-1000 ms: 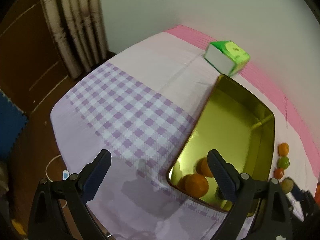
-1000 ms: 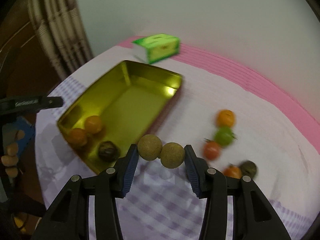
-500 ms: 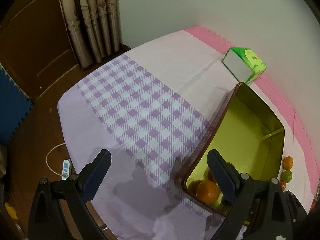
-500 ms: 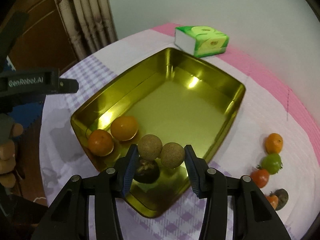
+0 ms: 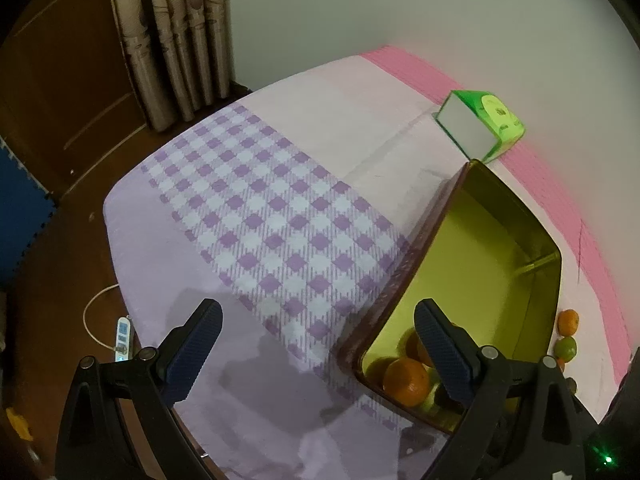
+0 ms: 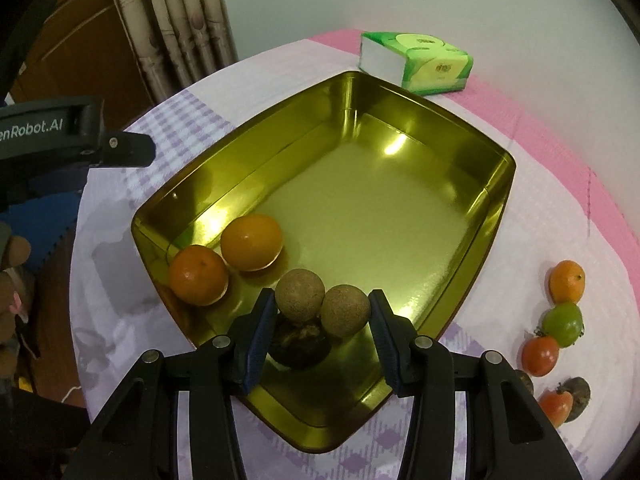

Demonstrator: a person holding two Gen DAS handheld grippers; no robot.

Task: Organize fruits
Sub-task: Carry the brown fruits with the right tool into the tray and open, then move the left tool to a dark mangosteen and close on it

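Note:
My right gripper (image 6: 322, 312) is shut on two brown longans (image 6: 323, 300) held side by side over the near corner of the gold tin tray (image 6: 496, 200). In the tray lie two oranges (image 6: 224, 260) and a dark wrinkled fruit (image 6: 300, 344) just under the longans. On the cloth to the right wait an orange (image 6: 567, 281), a green fruit (image 6: 563, 323), two red tomatoes (image 6: 540, 356) and a dark fruit (image 6: 579, 394). My left gripper (image 5: 320, 348) hangs open and empty over the checked cloth, left of the tray (image 5: 500, 272).
A green tissue pack (image 6: 416, 60) lies behind the tray near the wall. The table edge drops to a wooden floor on the left, with a curtain (image 5: 176, 36) and a white power strip (image 5: 123, 332) below. The left gripper's body (image 6: 60, 136) shows at the left in the right wrist view.
My right gripper has carried the two longans leftward and down, from the cloth beside the tray to over its near corner. The left gripper has stayed roughly in place.

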